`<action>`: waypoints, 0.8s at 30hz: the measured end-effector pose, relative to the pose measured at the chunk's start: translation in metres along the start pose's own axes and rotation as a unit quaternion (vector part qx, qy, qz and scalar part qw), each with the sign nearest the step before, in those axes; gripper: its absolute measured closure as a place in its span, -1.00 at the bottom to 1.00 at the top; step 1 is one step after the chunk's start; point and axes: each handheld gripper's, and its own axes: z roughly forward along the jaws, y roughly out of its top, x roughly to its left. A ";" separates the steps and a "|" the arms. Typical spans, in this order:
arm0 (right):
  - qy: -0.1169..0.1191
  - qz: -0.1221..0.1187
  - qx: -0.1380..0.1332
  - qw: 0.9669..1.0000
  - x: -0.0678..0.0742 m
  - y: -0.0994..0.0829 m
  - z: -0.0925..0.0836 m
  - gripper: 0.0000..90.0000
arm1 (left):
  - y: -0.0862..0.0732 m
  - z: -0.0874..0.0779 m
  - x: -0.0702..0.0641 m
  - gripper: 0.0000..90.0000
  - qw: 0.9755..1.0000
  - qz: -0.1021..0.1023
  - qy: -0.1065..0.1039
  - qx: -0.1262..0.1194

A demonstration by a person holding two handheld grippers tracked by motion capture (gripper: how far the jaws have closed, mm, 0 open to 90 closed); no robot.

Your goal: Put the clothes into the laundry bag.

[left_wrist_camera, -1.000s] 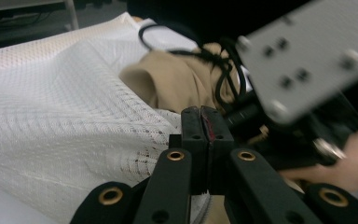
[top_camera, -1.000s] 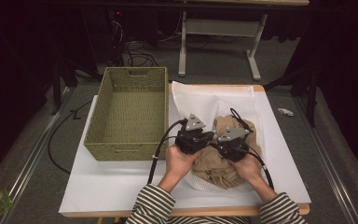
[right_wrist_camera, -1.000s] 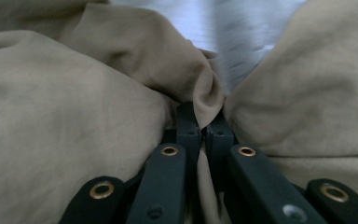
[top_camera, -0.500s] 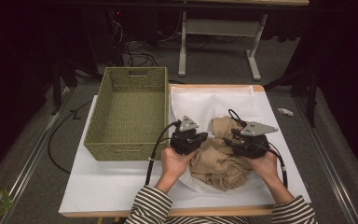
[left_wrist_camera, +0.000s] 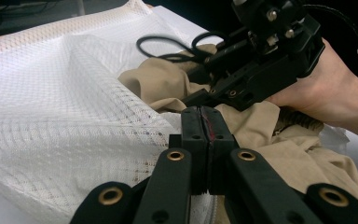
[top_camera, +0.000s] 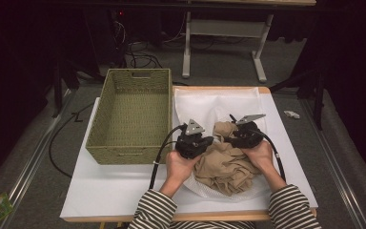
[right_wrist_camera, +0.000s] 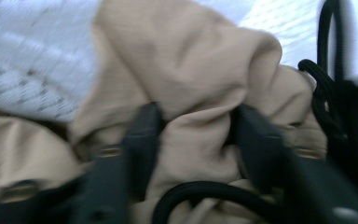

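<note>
A crumpled beige garment (top_camera: 224, 164) lies on a white mesh bag (top_camera: 219, 107) spread over the table. My left gripper (top_camera: 206, 141) sits at the garment's left edge. In the left gripper view its jaws (left_wrist_camera: 205, 126) are shut, and the mesh bag's hem (left_wrist_camera: 154, 133) runs right into them. My right gripper (top_camera: 233, 136) is at the garment's far end. Its jaws (right_wrist_camera: 196, 135) have just been closing and now press on both sides of a thick fold of the garment (right_wrist_camera: 191, 60). Black cord loops (left_wrist_camera: 168, 46) lie on the cloth.
A woven green basket (top_camera: 131, 117) stands at the left on the white table cover (top_camera: 105, 191), close to the mesh bag. The table's wooden far edge (top_camera: 219, 88) lies behind. The person's striped sleeves (top_camera: 152, 212) come in at the bottom.
The right gripper swung away to the right from beside the left one, then came back a little toward the garment's far end. The garment now lies more spread out. The left gripper stayed put.
</note>
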 end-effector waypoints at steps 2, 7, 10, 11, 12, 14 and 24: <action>-0.001 -0.017 0.006 1.000 0.002 -0.001 0.001 0.72 | 0.000 0.001 0.000 0.98 1.000 0.000 0.001 0.000; -0.006 -0.035 -0.018 0.999 0.003 -0.004 -0.008 0.89 | 0.001 -0.001 0.002 0.98 1.000 -0.008 0.004 -0.004; -0.008 -0.053 -0.071 0.996 0.011 -0.012 -0.037 0.89 | 0.004 -0.004 0.006 0.98 1.000 -0.013 0.014 0.004; -0.009 -0.061 -0.084 0.995 0.014 -0.016 -0.044 0.89 | 0.005 -0.004 0.007 0.98 1.000 -0.016 0.017 0.005; -0.010 -0.068 -0.097 0.993 0.018 -0.019 -0.052 0.89 | 0.006 -0.004 0.008 0.98 1.000 -0.019 0.018 0.004; -0.008 -0.088 -0.119 0.989 0.028 -0.026 -0.068 0.89 | 0.009 -0.002 0.011 0.98 1.000 -0.022 0.020 0.006; 0.028 -0.153 -0.135 0.978 0.068 -0.045 -0.088 0.89 | 0.020 0.002 0.011 0.98 0.999 -0.033 0.011 -0.003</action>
